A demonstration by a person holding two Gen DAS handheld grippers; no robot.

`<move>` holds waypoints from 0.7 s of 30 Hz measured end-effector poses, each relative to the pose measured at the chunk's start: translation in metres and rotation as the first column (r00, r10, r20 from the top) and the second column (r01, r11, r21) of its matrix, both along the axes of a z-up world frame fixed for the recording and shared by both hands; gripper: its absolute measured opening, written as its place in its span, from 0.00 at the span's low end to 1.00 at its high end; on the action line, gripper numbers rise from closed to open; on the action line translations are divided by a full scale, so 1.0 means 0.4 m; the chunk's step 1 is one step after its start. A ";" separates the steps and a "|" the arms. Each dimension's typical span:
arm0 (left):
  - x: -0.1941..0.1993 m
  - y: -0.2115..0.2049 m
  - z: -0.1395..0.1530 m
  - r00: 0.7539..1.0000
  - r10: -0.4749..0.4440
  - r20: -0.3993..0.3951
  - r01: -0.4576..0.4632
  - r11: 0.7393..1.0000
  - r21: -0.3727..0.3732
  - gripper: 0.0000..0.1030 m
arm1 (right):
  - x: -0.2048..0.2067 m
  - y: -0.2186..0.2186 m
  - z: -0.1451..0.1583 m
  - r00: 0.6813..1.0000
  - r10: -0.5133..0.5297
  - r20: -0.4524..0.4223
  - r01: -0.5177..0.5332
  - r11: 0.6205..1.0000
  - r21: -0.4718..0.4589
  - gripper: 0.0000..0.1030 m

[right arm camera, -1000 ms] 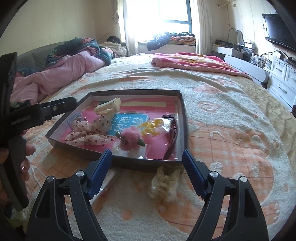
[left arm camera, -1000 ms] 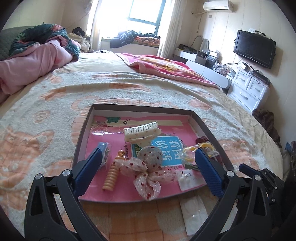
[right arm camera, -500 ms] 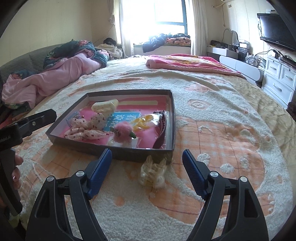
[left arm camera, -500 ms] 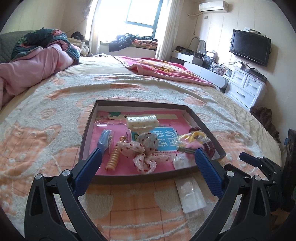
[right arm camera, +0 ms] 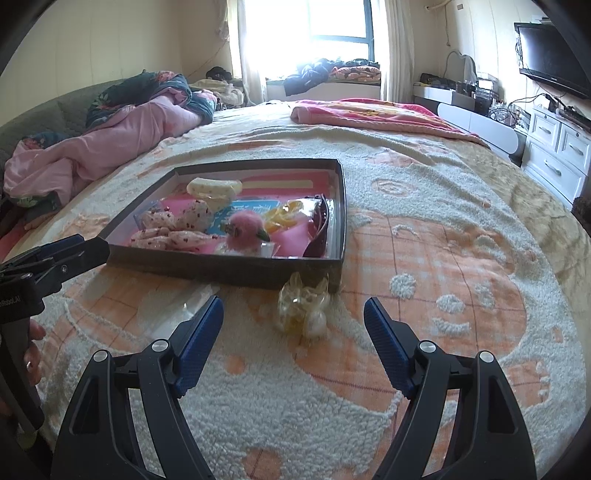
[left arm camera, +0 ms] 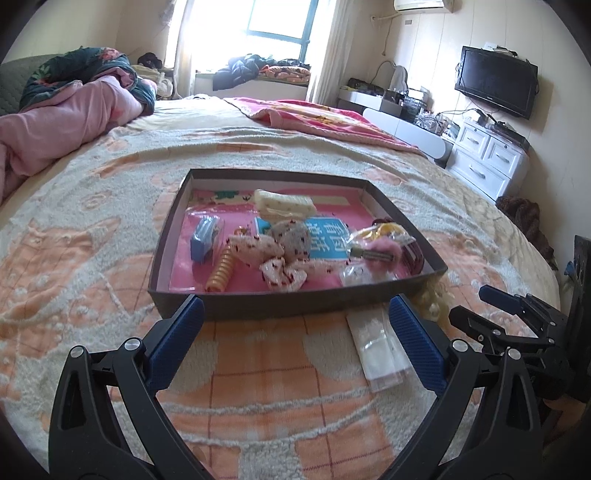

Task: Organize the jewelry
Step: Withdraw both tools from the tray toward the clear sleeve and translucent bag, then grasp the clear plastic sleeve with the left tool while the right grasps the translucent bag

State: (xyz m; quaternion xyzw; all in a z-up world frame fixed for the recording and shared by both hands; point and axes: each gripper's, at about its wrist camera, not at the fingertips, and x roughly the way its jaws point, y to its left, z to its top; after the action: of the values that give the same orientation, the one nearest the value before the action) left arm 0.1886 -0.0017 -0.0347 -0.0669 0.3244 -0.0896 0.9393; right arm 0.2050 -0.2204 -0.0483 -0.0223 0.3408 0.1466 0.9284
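Counted one dark tray (left arm camera: 258,308) on one bed (left arm camera: 92,258). Found eight things inside it: one cream hair clip (left arm camera: 284,203), one spotted fabric bow (left arm camera: 273,251), one orange spiral tie (left arm camera: 221,271), one blue piece in a packet (left arm camera: 205,240), one pink fluffy clip (right arm camera: 245,230), one yellow piece in clear wrap (right arm camera: 286,218), one dark red headband (right arm camera: 319,229) and one small clear packet (left arm camera: 354,273). Tallied two more outside the tray: one flat clear sleeve (left arm camera: 380,350) and one clear bag of pale yellow pieces (right arm camera: 304,310). Noted two claws, the left claw (left arm camera: 295,306) and the right claw (right arm camera: 293,306), each with two blue pads (left arm camera: 177,339). Spotted one television (left arm camera: 496,86), one air conditioner (left arm camera: 421,4) and one window (left arm camera: 277,18).
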 end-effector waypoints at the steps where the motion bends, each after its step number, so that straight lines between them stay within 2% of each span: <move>1: -0.004 0.000 -0.004 1.000 -0.003 -0.004 0.003 1.000 -0.002 0.89 | -0.003 -0.002 -0.001 1.000 0.001 -0.002 -0.001 1.000 0.001 0.74; 21: -0.013 -0.098 -0.077 0.987 -0.134 -0.090 0.137 0.990 0.028 0.89 | -0.004 -0.036 -0.029 1.000 -0.015 -0.021 0.014 1.000 -0.009 0.74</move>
State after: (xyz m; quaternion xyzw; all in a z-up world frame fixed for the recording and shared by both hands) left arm 0.1835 -0.0407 -0.0657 -0.0322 0.3706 -0.1448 0.9169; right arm 0.2033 -0.2349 -0.0601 -0.0224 0.3515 0.1386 0.9256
